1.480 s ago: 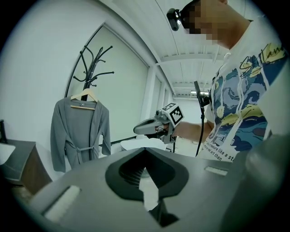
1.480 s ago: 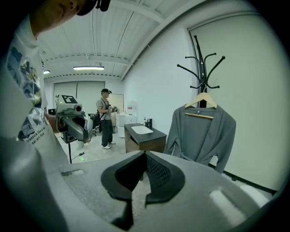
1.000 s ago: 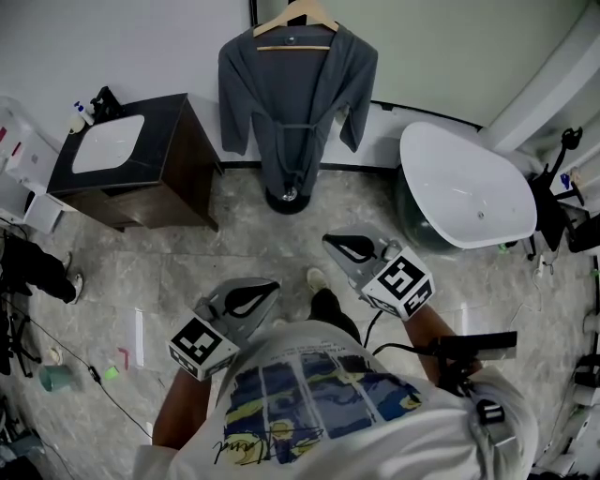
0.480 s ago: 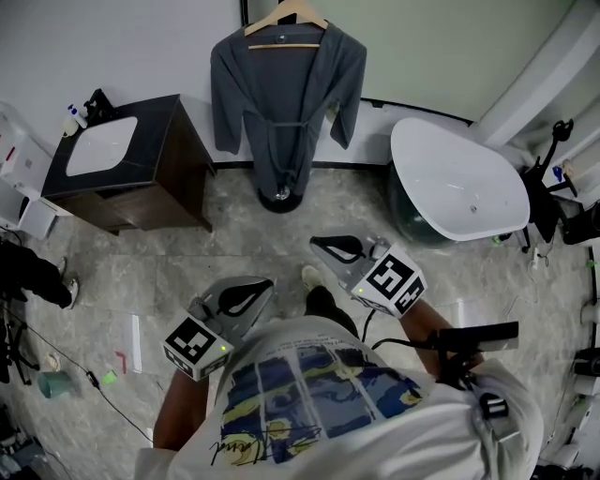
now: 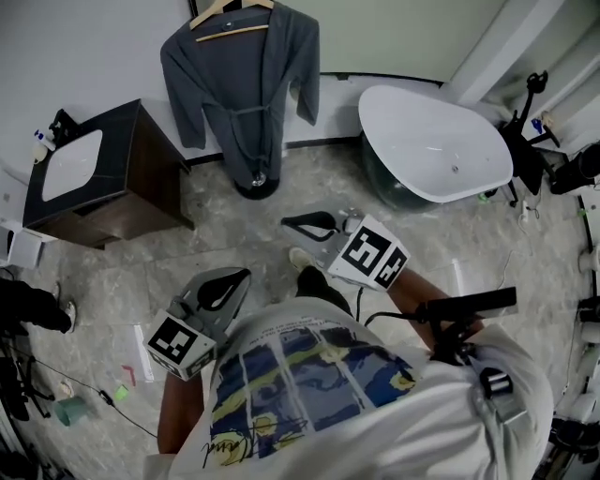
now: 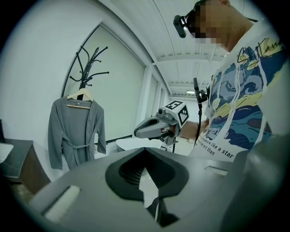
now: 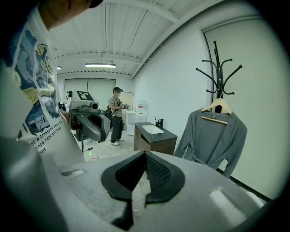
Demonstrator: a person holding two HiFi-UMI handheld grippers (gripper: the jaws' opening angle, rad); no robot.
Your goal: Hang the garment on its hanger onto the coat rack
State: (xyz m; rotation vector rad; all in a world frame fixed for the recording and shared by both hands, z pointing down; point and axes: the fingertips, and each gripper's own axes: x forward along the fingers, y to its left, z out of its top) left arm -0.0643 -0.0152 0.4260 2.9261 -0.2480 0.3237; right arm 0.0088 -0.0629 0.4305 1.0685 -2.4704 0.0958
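A grey robe (image 5: 239, 84) hangs on a wooden hanger (image 5: 230, 19) from the black coat rack, whose base (image 5: 255, 183) shows under the hem. In the left gripper view the robe (image 6: 74, 131) hangs below the rack's hooks (image 6: 88, 63); the right gripper view shows the robe (image 7: 213, 136) under the hanger (image 7: 217, 108). My left gripper (image 5: 244, 274) and right gripper (image 5: 287, 223) are held close to my body, well short of the robe. Both are shut with nothing between the jaws.
A dark vanity with a white sink (image 5: 70, 164) stands left of the rack and a white bathtub (image 5: 431, 141) to its right. Cables and small items lie on the floor at the left (image 5: 70, 408). Another person (image 7: 115, 115) stands in the background.
The head view has swung, so the robe, vanity and tub sit further left in the frame. Both grippers stay shut and empty near my body, shifted slightly left.
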